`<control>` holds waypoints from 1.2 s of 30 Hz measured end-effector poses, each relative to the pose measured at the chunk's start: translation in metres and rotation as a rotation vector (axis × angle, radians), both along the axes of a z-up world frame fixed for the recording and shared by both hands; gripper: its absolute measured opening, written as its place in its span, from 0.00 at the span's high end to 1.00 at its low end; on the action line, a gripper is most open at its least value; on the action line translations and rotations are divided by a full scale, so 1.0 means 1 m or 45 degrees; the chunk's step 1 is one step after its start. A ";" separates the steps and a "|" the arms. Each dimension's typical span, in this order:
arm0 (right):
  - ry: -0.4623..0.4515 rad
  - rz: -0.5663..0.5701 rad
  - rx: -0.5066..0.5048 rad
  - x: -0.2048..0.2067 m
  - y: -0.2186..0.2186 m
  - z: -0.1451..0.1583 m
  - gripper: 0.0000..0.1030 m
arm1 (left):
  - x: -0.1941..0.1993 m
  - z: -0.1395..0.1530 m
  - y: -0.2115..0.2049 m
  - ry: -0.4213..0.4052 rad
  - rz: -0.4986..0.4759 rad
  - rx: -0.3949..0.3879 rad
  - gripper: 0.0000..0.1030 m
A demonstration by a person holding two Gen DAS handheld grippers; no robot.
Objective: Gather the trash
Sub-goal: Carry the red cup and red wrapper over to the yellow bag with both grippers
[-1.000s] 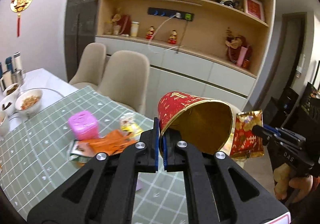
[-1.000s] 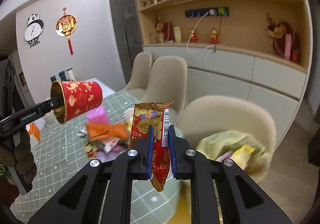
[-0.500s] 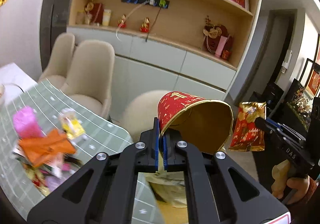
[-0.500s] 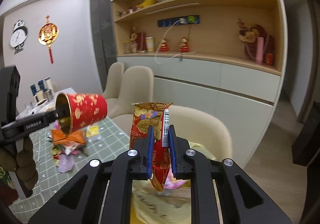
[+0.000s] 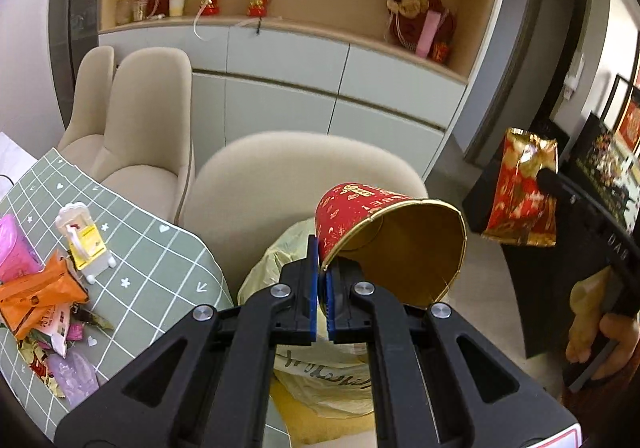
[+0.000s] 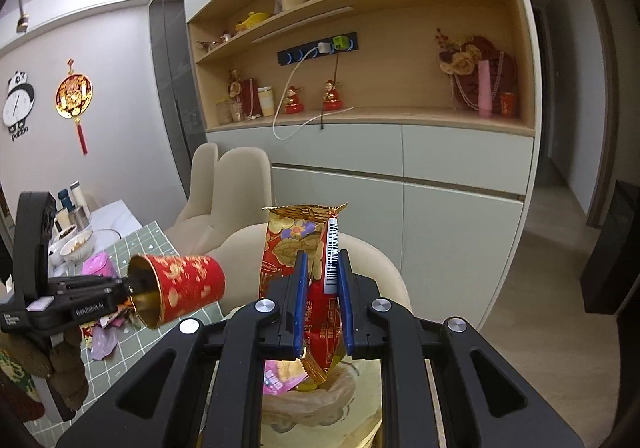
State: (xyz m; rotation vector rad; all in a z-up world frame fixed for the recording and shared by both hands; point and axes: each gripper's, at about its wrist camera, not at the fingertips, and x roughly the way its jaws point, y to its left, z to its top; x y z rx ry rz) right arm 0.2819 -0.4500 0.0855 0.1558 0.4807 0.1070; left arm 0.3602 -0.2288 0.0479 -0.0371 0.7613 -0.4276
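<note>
My left tool was clenched on the rim of a red-and-gold paper cup, which lay tipped on its side in the air above a pale yellow trash bag sitting on a beige chair. My right tool was clenched on a red snack wrapper, held upright over the same bag. More wrappers lay heaped on the green checked bench to the left of the chair.
</note>
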 end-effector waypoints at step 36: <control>0.165 0.008 0.068 0.033 -0.025 -0.051 0.85 | 0.034 -0.075 -0.060 0.281 -0.110 0.073 0.74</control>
